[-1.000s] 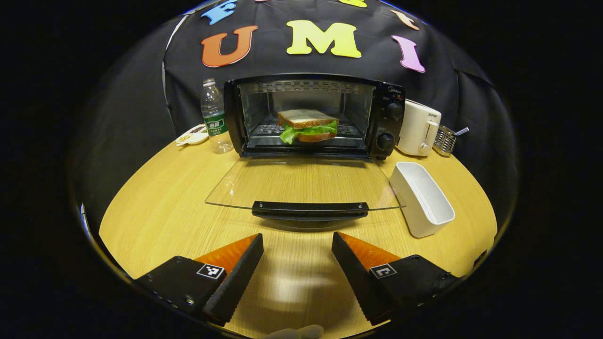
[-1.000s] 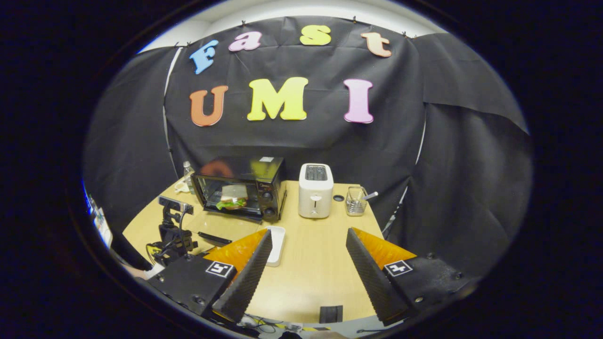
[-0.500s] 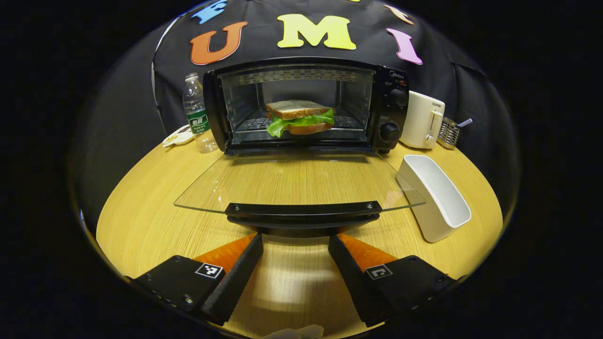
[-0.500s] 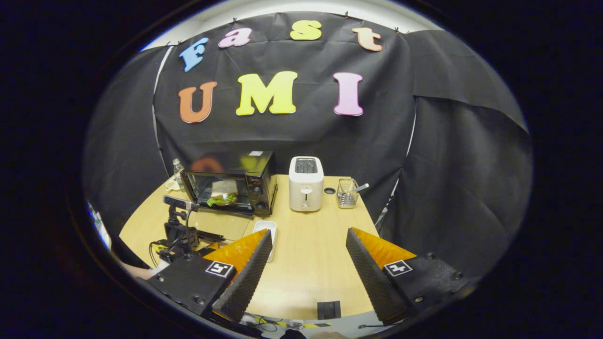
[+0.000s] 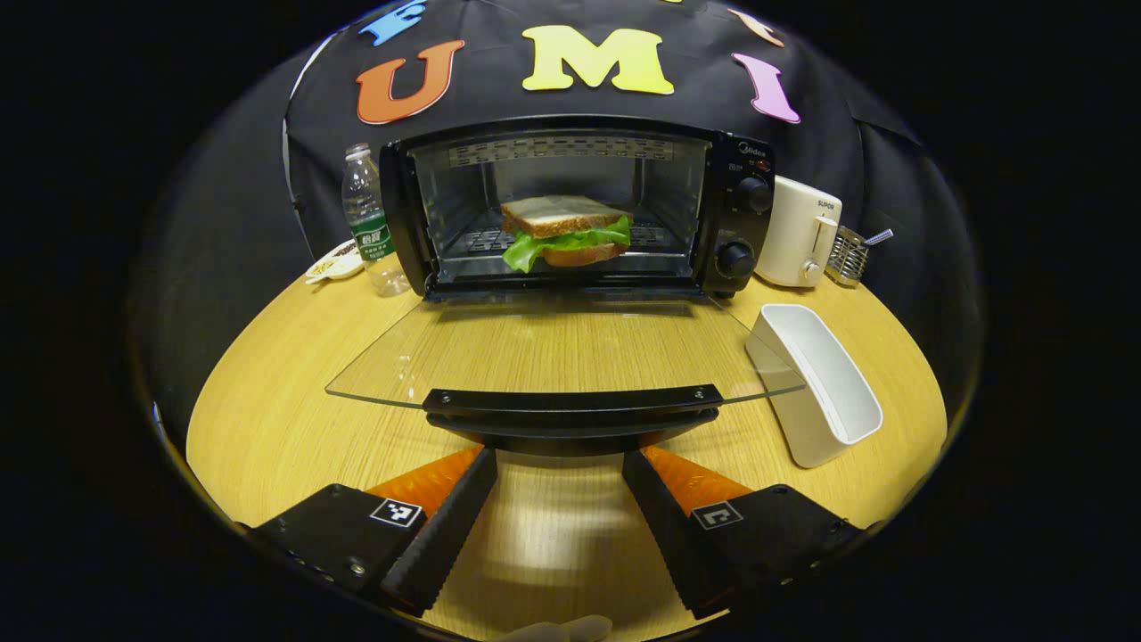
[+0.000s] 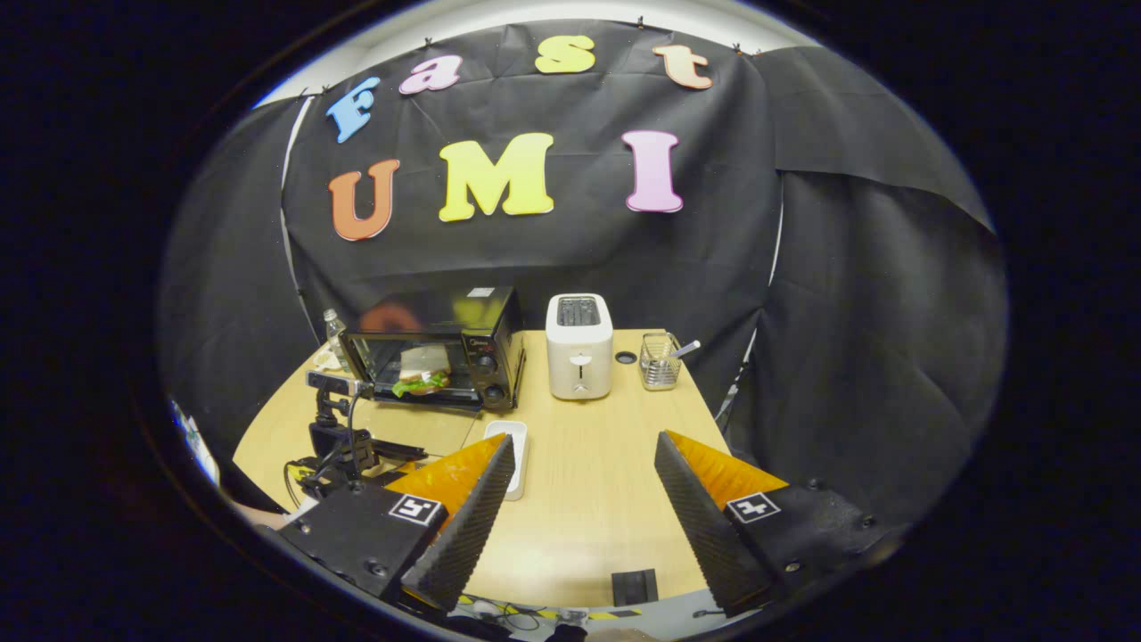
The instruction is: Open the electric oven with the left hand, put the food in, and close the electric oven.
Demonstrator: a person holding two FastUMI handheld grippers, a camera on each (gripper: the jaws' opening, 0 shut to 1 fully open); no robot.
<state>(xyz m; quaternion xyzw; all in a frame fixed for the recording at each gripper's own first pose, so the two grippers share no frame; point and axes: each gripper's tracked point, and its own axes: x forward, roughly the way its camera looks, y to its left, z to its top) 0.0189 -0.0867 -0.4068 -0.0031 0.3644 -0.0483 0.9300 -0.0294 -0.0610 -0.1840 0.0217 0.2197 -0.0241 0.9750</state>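
Sandwich (image 5: 565,228) sits on oven (image 5: 579,209) rack; left gripper (image 5: 559,473), jaws spread, lines up under door handle (image 5: 572,403) to lift it closed. Right gripper (image 6: 579,499) spread, idle.

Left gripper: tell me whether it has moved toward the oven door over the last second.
Yes. The left gripper has closed in on the oven door handle: its open fingertips now sit just under the handle.

Sandwich (image 6: 419,373) inside open oven (image 6: 439,345)
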